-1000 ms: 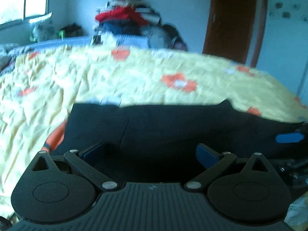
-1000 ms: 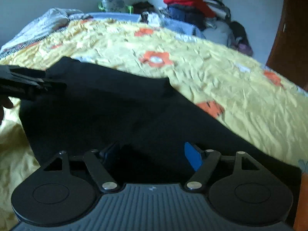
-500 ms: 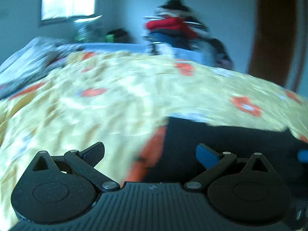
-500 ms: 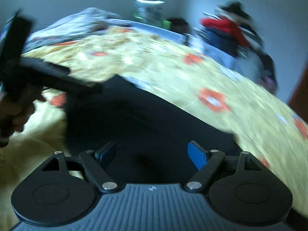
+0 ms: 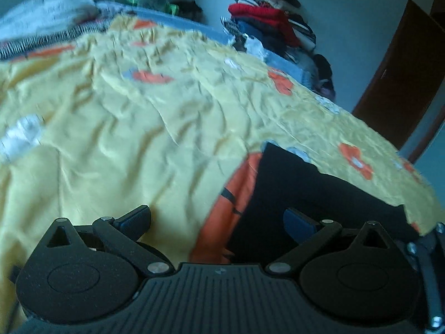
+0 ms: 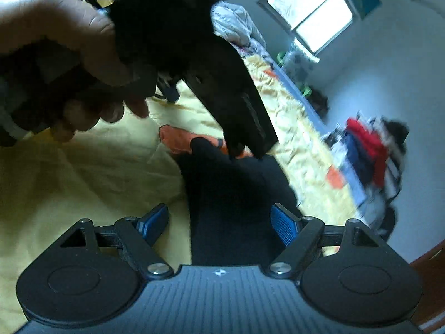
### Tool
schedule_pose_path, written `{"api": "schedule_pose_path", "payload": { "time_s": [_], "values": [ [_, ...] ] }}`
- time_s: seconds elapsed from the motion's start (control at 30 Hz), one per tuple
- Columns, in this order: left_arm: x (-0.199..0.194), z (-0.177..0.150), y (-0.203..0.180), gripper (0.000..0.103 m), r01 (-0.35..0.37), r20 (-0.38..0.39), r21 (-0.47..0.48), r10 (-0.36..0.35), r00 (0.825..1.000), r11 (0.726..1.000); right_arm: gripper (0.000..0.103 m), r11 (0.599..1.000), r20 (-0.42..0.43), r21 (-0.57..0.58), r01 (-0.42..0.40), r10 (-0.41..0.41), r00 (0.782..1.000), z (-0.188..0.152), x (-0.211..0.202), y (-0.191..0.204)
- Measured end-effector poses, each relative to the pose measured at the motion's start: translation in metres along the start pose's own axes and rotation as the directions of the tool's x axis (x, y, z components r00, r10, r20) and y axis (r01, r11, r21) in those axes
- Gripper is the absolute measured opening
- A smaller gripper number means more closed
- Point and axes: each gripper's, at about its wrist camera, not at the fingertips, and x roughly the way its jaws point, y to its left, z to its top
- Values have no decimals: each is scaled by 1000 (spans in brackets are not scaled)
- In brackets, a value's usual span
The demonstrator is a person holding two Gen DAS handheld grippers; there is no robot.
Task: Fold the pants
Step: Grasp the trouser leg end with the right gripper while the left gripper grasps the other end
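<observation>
The black pants [image 5: 311,194] lie flat on the yellow flowered bedspread [image 5: 116,128]. In the left wrist view their left end sits at the right, under my right-hand pad. My left gripper [image 5: 217,220] is open and empty, straddling the pants' edge over an orange flower. My right gripper [image 6: 219,222] is open and empty above the pants [image 6: 233,194]. In the right wrist view the left gripper [image 6: 244,150] comes down from the upper left, held by a hand [image 6: 55,55], with its tips at the pants' far end.
A pile of clothes [image 5: 272,22] is stacked past the bed's far edge. A grey blanket [image 5: 50,14] lies at the head of the bed. A brown door [image 5: 400,83] stands at the right. A window [image 6: 311,11] is in the far wall.
Both grippers have swung left along the pants to their left end. The right gripper has turned so the left gripper and hand now fill its upper left. Both stay open.
</observation>
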Motion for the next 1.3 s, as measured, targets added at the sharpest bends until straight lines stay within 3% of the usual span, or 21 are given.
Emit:
{"api": "schedule_pose_path", "payload": {
  "time_s": [0.13,0.27,0.33,0.43,0.5,0.63,0.7,0.83,0.93,0.97,1.03,1.1,1.2,1.3],
  "values": [
    [-1,-1,8,102,40,-1,-59,-40,999,997,81,990,15,-92,106,-105,994,-2,12,6],
    [0,2,19,102,107,-6,-157,-109,994,982,78,985,35,-105,140,-137,990,-1,17,6],
    [0,4,21,102,147,-14,-189,-152,988,971,54,985,26,-121,121,-119,993,0,19,11],
    [1,4,22,102,203,-26,-233,-215,976,951,29,989,22,-116,91,-89,996,-1,24,19],
    [2,3,23,102,237,-37,-265,-256,966,935,26,994,33,-66,82,-80,996,-4,25,16],
    [4,0,25,102,274,-38,-317,-300,953,908,16,980,75,200,-3,-12,997,-7,21,-21],
    [5,0,26,102,297,-44,-350,-332,942,888,16,950,101,311,-35,4,995,-11,18,-42],
    [17,0,27,102,359,-51,-450,-425,904,818,16,901,129,425,-89,37,991,-19,19,-64],
    [26,4,24,103,363,-37,-495,-437,899,789,16,895,134,436,-91,36,990,-20,17,-63],
    [30,6,21,103,381,-37,-510,-462,886,771,16,896,134,435,-88,32,990,-20,18,-64],
    [38,7,16,103,430,-36,-550,-535,844,716,16,893,137,443,-84,25,990,-21,19,-64],
    [43,6,8,103,459,-40,-557,-574,818,693,16,884,143,460,-86,22,989,-25,20,-71],
    [51,4,0,102,435,-37,-550,-541,840,713,16,862,153,497,-98,24,988,-27,12,-66],
    [60,7,-3,102,441,1,-570,-536,844,693,16,851,154,514,-109,34,987,-29,13,-69]
  ]
}}
